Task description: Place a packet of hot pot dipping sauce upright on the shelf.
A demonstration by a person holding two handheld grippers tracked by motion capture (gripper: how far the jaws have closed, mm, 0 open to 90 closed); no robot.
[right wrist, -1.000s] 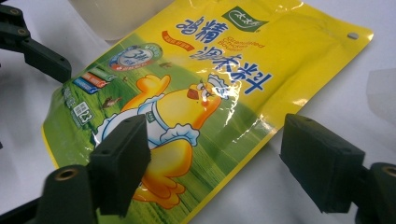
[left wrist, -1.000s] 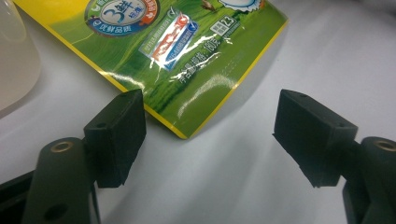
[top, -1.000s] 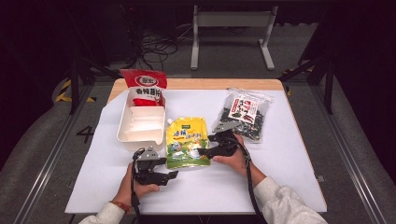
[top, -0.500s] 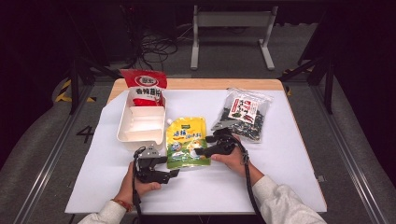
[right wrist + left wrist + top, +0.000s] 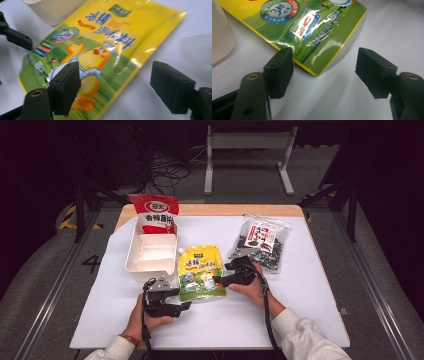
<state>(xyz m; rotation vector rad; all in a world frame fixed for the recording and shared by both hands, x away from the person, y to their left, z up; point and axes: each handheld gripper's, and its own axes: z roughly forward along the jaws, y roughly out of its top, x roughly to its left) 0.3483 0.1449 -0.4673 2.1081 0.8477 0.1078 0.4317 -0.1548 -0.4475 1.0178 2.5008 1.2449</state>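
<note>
The left claw point(image 5: 324, 72) stands with its jaws apart, straddling the near corner of the yellow-green spout pouch point(image 5: 312, 32); its jaws have just been closing a little, with that corner between them but not pressed. The right claw point(image 5: 115, 87) is also apart and has likewise been closing, its jaws set across the pouch's right edge, one over the printed duck, the other over bare surface, neither pad pinching yet.

The pouch lies flat at the middle of the white surface point(image 5: 300, 320), spout pointing far, just right of the white tray point(image 5: 150, 255). My judgement: the film is glossy and flat, so a jaw could skate over the top instead of getting under the edge, or pinch only a thin seam that slips out on lifting. With both claws pulling from opposite sides, the pouch may buckle or twist.

Room is tight on the left, where the tray wall sits close to the pouch, and a red snack bag point(image 5: 157, 215) leans at the tray's far end. On the right, the clear bag of dark dried food point(image 5: 265, 240) lies near the right hand. The near strip of surface is open.
</note>
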